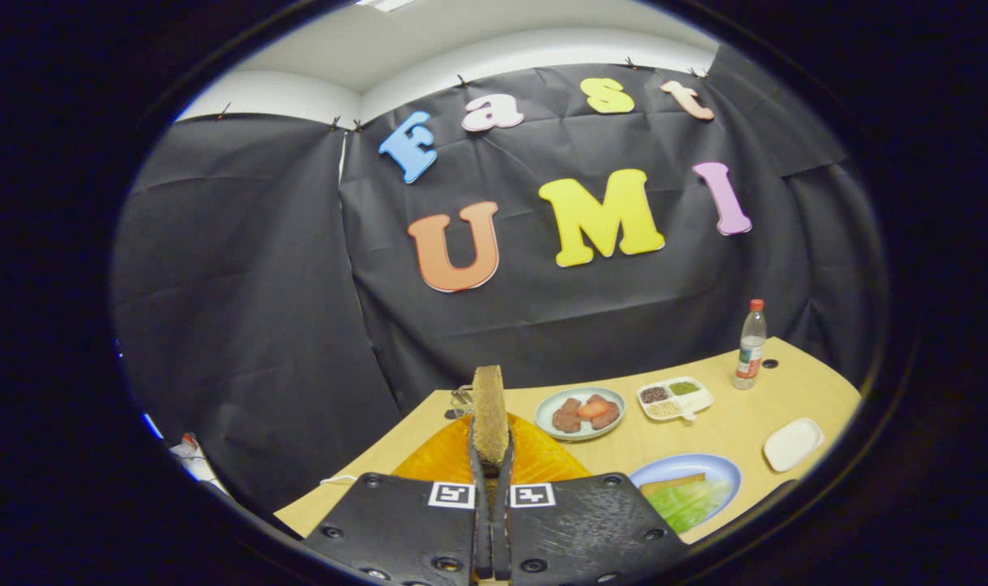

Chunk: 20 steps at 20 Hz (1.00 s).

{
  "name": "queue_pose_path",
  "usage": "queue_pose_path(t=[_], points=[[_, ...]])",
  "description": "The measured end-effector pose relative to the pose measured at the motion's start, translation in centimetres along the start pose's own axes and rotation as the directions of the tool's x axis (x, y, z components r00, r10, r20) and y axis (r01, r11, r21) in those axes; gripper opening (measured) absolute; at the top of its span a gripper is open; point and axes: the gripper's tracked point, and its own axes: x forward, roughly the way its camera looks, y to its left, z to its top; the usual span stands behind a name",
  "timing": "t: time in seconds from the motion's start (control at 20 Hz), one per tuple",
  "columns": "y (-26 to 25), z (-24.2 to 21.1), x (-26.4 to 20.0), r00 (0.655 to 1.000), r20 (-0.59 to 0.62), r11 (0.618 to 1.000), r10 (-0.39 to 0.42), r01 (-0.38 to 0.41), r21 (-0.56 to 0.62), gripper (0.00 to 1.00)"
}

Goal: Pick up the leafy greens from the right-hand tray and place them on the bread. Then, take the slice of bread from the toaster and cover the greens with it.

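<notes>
The claw is nearly closed, its two fingers pinching a slice of bread that stands upright on edge between them, lifted above the wooden surface. Right beneath and behind the slice sits an orange object, probably the toaster, though its shape is hard to tell. To the right of the fingers, a blue plate carries the leafy greens lying on a piece of bread. Beyond it, a pale round plate holds brown and reddish pieces of food, and just beside that a white divided tray has dark, green and pale fillings. A small white dish lies near the surface's right end, with a clear bottle standing upright further back.
</notes>
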Motion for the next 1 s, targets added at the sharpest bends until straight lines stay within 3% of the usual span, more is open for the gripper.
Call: queue_pose_path(t=[0.45,0.75,1.0], points=[[-12.6,-6.0,1.4,0.983,-0.097,0.984,-0.158,0.165,0.072,0.01],[-15.7,-10.1,3.4,0.983,-0.140,0.961,-0.116,0.146,0.234,0.01],[-18.7,-13.9,4.7,0.974,-0.208,0.902,-0.093,0.171,0.397,0.01]])
